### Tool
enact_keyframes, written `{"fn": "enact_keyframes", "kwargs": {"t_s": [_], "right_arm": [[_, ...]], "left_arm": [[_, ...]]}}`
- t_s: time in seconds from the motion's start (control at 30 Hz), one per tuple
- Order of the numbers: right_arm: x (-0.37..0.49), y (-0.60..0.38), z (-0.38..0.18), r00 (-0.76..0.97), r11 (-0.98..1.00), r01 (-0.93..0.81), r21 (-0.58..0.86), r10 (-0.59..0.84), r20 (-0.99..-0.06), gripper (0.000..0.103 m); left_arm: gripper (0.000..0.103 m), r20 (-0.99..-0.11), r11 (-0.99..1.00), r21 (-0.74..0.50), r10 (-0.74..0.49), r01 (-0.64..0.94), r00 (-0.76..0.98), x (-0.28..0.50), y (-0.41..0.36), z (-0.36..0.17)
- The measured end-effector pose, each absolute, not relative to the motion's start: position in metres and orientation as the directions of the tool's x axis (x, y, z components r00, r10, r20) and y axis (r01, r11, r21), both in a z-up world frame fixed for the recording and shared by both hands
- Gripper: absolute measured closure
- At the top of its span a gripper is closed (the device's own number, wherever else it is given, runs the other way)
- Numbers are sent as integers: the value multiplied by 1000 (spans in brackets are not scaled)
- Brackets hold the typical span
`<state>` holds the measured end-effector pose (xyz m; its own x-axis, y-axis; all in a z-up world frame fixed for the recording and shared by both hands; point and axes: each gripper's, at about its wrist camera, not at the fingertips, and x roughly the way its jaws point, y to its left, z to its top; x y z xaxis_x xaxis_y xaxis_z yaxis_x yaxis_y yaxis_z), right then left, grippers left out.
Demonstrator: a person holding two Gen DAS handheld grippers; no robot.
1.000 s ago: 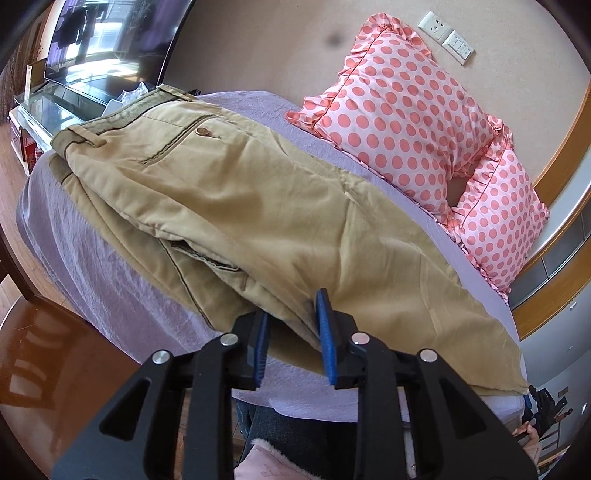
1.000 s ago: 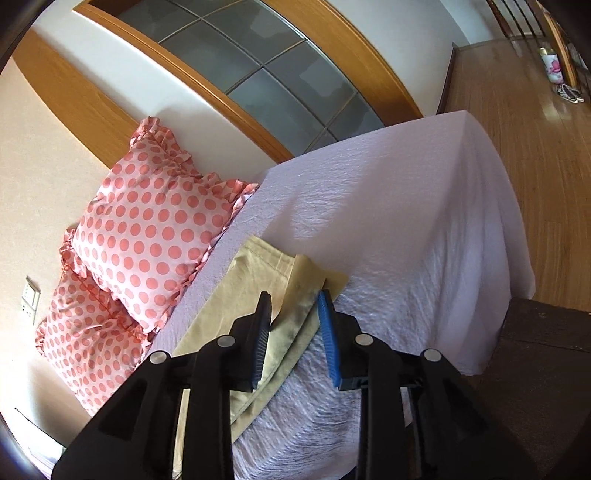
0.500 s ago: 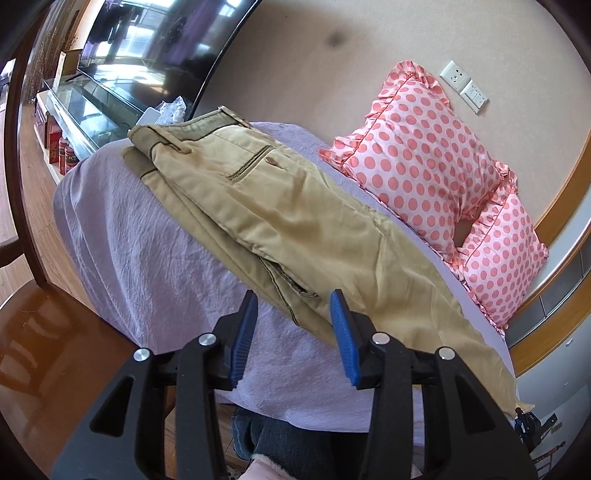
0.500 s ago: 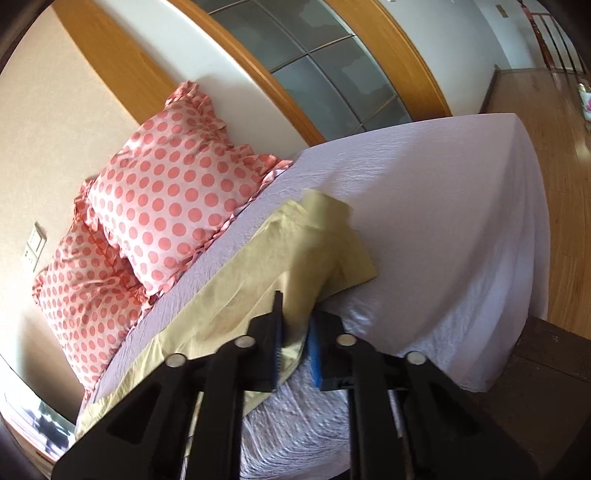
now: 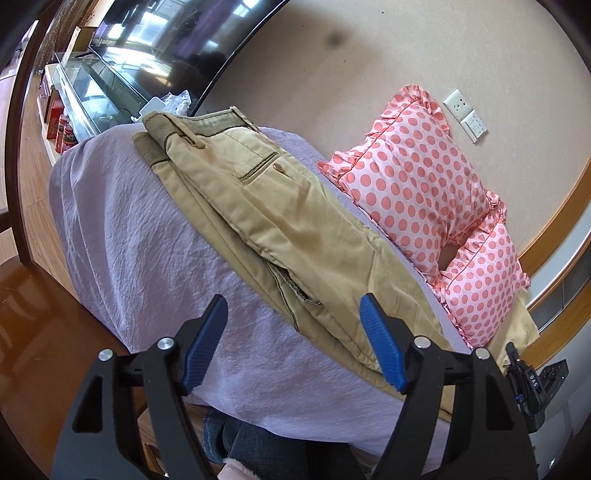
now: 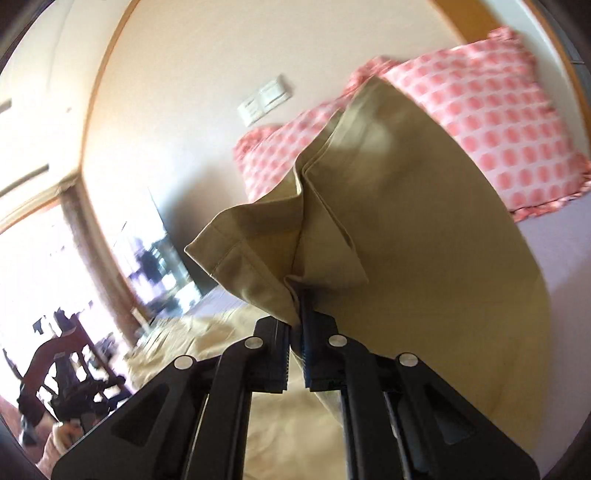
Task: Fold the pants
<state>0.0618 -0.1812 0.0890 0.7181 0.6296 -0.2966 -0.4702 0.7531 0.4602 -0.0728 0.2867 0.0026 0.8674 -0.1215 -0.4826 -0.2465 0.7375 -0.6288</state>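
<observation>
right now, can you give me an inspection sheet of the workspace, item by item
Surface: bed with a wrinkled lilac sheet.
Job's things: khaki pants lie lengthwise along the bed, waistband at the far end; the hem end is lifted off the bed.
Clutter: two pink polka-dot pillows beside the pants, against the wall.
Grippers: left gripper open, holding nothing, near the pants' edge; right gripper shut on the bunched hem.
Cables: nothing seen.
Surroundings: television over a glass cabinet, wall sockets, wooden floor.

no text can be read anywhere in view.
</observation>
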Motion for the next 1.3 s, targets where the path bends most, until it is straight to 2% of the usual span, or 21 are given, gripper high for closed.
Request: {"fn": "enact_keyframes", "kwargs": {"t_s": [0.03, 0.1, 0.17, 0.23, 0.27, 0.37, 0.7, 0.97, 1.1, 1.13, 1.17, 1.2, 1.27, 1.3], "right_arm": [[64, -156, 80, 663, 741, -509, 438, 662, -350, 96], [61, -111, 56, 551, 727, -566, 389, 685, -477, 83], [52, -88, 39, 519, 752, -569, 333, 642, -564, 43], [44, -88, 34, 522, 752, -567, 336, 644, -559, 28], [41, -92, 34, 522, 742, -568, 355, 659, -542, 24], [44, -95, 43, 528, 732, -556, 392, 676, -513, 19], [50, -96, 41, 521, 730, -516, 448, 683, -513, 17], [54, -97, 36, 524, 734, -502, 457, 679, -514, 17], [49, -95, 38, 524, 727, -520, 449, 686, -504, 12], [47, -95, 39, 523, 723, -525, 450, 691, -499, 12], [46, -95, 39, 523, 718, -529, 452, 695, -493, 12], [46, -96, 39, 523, 716, -530, 455, 698, -489, 11], [45, -99, 39, 527, 711, -528, 464, 703, -478, 11], [45, -102, 39, 530, 709, -525, 470, 705, -471, 11]], "left_arm": [[25, -484, 740, -625, -116, -249, 867, -72, 287, 4], [23, -493, 747, -612, -104, -260, 864, -71, 288, 5], [21, -503, 755, -596, -87, -272, 860, -68, 291, 7], [20, -516, 760, -583, -72, -288, 854, -64, 295, 8], [20, -522, 760, -578, -66, -296, 850, -62, 297, 7], [20, -541, 754, -566, -35, -333, 840, -55, 304, 5], [21, -582, 737, -534, 35, -414, 813, -24, 324, 12], [21, -574, 745, -490, 115, -453, 810, -11, 337, 28], [22, -568, 680, -533, 153, -503, 809, -9, 362, 23], [25, -566, 677, -532, 161, -508, 808, -7, 366, 23], [41, -577, 676, -519, 174, -523, 798, -4, 369, 23], [62, -589, 683, -498, 186, -535, 786, 0, 371, 24], [92, -603, 685, -520, 129, -510, 787, 9, 376, 21], [94, -616, 664, -536, 115, -522, 779, 10, 379, 18]]}}
